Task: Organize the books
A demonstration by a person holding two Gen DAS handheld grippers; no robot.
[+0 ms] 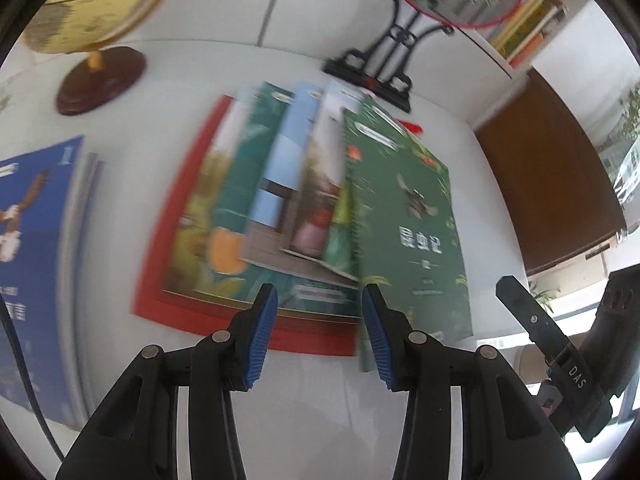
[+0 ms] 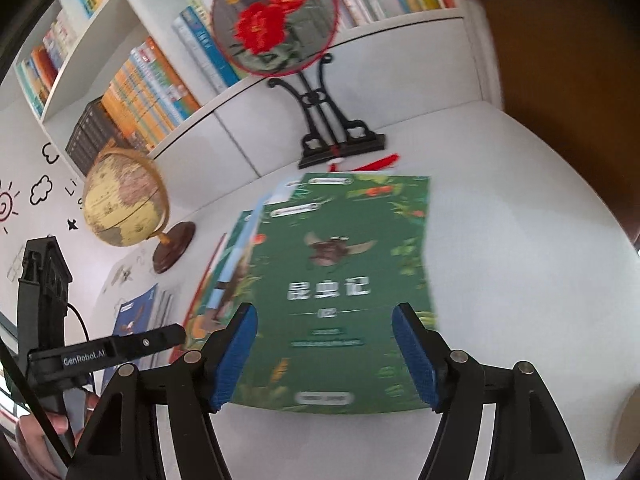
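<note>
Bare white table (image 2: pixel 520 240) on the right side of the fanned books (image 1: pixel 304 216), w/ lots of room for a hand. Behind the books, a black fan stand (image 2: pixel 340 140) blocks the way. On the left, a globe (image 2: pixel 124 200) & a blue book (image 1: pixel 36 264) crowd in, w/ a thin bare strip between blue book & pile.

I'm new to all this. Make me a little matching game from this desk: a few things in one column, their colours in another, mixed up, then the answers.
Things:
1. globe
2. top book
3. fan stand
4. bottom book

Colours:
A. black
B. red
C. yellowish
D. green

Pairs: 1-C, 2-D, 3-A, 4-B
</note>
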